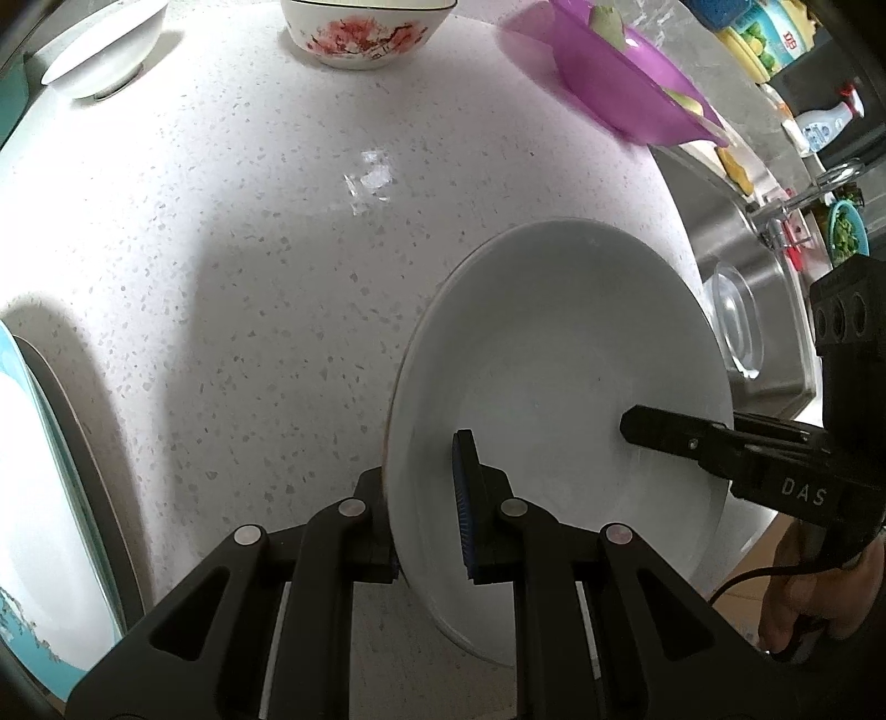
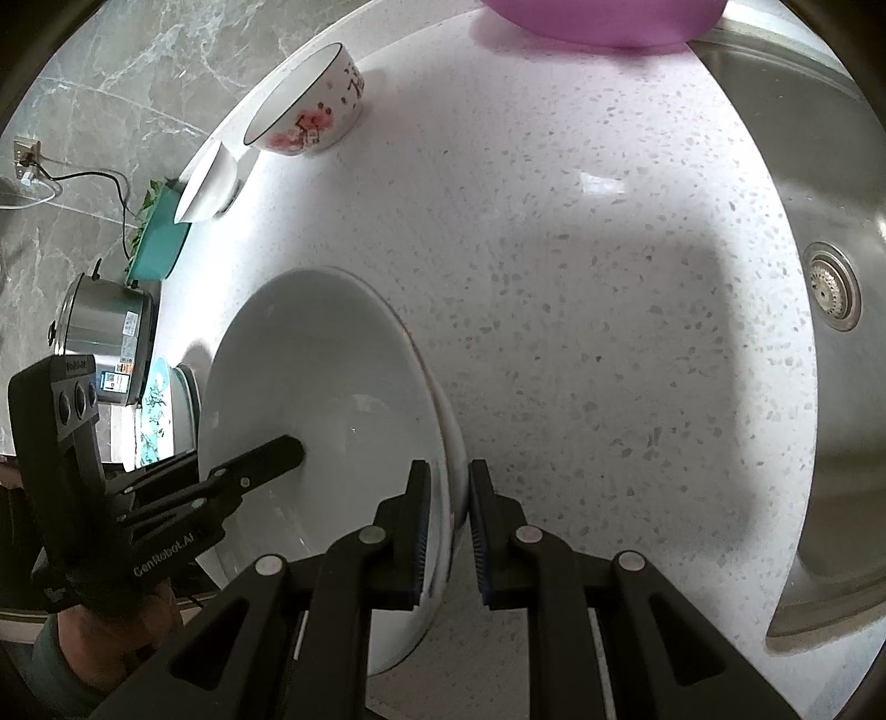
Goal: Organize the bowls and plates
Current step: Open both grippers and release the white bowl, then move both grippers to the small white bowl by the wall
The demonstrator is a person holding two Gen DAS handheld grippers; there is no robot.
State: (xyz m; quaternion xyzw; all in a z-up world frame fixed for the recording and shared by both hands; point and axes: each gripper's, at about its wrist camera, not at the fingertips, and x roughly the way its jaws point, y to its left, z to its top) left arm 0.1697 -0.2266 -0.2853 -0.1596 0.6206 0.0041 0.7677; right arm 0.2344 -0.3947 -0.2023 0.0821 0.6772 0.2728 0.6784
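A speckled white stone counter (image 1: pixel 232 266) curves beside a brushed steel sink (image 2: pixel 830 232). Above it a smooth, round white plate (image 1: pixel 554 354) is held up on edge. The left gripper (image 1: pixel 426 498) pinches its near rim, ribbed pads narrowly parted by the plate's thickness. The right gripper (image 2: pixel 447 515) clamps the opposite rim likewise. Farther back sit a blossom-painted bowl (image 1: pixel 360 33) and a plain white bowl (image 1: pixel 105 55).

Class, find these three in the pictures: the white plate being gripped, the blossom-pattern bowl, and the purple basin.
white plate (image 1: pixel 559 343), left wrist view, on its bare inner face.
blossom-pattern bowl (image 1: pixel 362 36), left wrist view, on its painted outer wall.
purple basin (image 2: pixel 603 19), right wrist view, on its outer wall.
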